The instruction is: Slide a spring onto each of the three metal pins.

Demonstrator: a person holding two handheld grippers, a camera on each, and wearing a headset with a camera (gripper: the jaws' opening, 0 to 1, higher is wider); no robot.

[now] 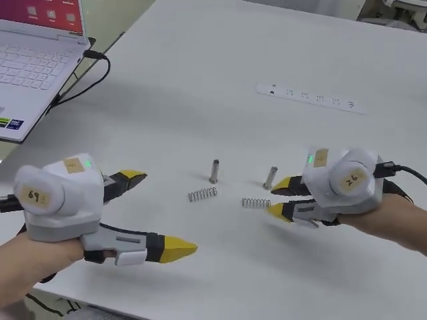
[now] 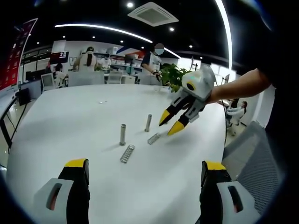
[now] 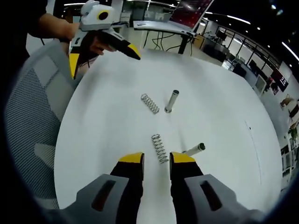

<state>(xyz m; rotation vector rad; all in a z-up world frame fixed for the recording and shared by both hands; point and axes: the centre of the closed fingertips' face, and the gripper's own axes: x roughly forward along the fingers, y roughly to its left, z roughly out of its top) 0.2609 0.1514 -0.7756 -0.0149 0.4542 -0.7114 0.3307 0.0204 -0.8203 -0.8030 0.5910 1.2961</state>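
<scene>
Two short metal pins stand on the white table [image 1: 200, 107]: one [image 1: 214, 171] upright at the centre, the other [image 1: 270, 177] to its right, leaning a little. Two loose springs lie flat, one [image 1: 202, 194] by the centre pin and one [image 1: 255, 203] just ahead of my right gripper [image 1: 275, 198]. In the right gripper view that spring [image 3: 159, 148] reaches towards the narrow gap of my open right gripper [image 3: 157, 158], with the leaning pin [image 3: 194, 150] beside it. My left gripper [image 1: 160, 212] hovers wide open at the near left, holding nothing.
An open laptop [image 1: 33, 60] with a black cable [image 1: 93, 73] sits at the far left corner. A white power strip [image 1: 310, 98] lies at the back right. The table's near edge runs under my left hand. A grey mesh chair [image 3: 37, 121] stands beside the table.
</scene>
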